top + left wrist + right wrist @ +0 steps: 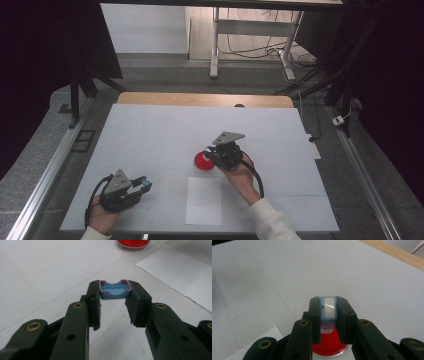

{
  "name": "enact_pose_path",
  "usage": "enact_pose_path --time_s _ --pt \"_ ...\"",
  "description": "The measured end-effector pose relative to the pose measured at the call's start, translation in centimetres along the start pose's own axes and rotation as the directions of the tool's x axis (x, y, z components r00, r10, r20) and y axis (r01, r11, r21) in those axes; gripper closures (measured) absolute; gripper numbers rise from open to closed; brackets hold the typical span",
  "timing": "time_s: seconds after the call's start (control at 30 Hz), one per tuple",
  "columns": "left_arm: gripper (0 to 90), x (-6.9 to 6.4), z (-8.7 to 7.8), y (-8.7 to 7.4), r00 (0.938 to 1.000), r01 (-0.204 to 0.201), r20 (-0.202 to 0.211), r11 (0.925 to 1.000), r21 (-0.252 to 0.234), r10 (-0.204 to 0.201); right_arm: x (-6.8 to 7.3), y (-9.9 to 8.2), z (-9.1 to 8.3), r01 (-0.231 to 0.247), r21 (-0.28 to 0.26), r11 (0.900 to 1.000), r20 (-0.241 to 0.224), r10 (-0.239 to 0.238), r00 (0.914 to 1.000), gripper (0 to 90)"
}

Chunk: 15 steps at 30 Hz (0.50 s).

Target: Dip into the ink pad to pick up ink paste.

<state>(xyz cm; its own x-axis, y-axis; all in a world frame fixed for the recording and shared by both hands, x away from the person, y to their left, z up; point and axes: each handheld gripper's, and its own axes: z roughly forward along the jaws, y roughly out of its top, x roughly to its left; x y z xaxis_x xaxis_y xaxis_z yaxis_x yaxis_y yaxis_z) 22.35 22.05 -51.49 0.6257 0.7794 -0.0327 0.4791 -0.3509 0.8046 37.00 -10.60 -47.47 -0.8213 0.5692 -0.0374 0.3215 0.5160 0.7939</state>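
Left gripper (142,184): near the table's front left corner, in the person's left hand (102,212); its black jaws are clamped on a small light-blue plastic cap with a hollow inside and reddish rim (115,289), pinched at the tips.
Blue cap: off the surface, open side facing the left gripper view's camera.
White paper sheet (204,200): flat on the white table (150,135), between the two hands, near the front edge.
Red ink pad in a round clear dish (202,161): on the table just beyond the paper.
Right gripper (329,312): directly over the red dish, jaws closed on a light-blue stamp body with a white label (328,309), held upright.
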Motion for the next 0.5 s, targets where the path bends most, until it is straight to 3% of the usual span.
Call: enact_pose_path --time_s 0.5 --pt "65.0 0.05 -0.02 0.00 1.0000 0.000 -0.002 1.0000 0.000 0.000 -0.16 0.09 -0.65 -0.025 -0.030 0.9992 -0.019 0.025 0.9995 75.0"
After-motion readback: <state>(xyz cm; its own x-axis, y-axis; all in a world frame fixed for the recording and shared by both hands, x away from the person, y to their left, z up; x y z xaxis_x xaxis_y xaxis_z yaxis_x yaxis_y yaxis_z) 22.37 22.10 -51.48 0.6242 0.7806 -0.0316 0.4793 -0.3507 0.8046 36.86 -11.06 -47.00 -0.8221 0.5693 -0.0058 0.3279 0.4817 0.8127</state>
